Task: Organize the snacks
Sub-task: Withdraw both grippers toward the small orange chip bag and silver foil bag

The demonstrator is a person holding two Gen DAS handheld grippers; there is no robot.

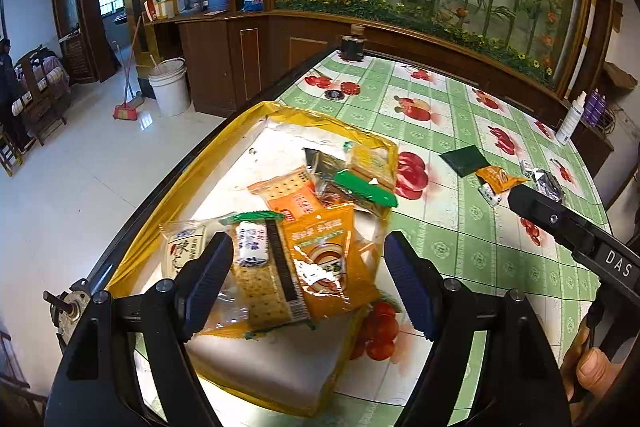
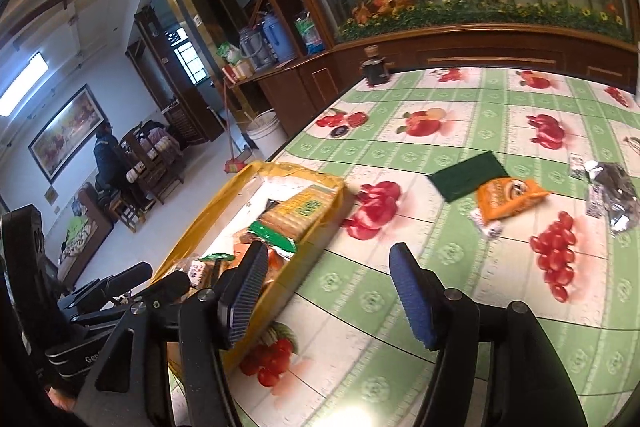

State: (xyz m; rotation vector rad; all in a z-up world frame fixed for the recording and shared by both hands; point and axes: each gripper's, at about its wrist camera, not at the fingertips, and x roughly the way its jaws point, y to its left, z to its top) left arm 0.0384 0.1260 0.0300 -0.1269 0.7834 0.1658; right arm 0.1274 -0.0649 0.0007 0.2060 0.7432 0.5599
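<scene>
A shallow yellow-rimmed tray sits at the table's left edge and holds several snack packets: cracker packs, an orange packet and a green-sealed pack. My left gripper is open and empty just above these packets. On the table to the right lie a dark green packet, an orange packet, a small white candy and a silver foil packet. My right gripper is open and empty over the table beside the tray.
The table has a green checked fruit-print cloth. A dark jar stands at its far end, a small dark lid lies near it, and a white bottle stands at the right edge. Wooden cabinets lie beyond.
</scene>
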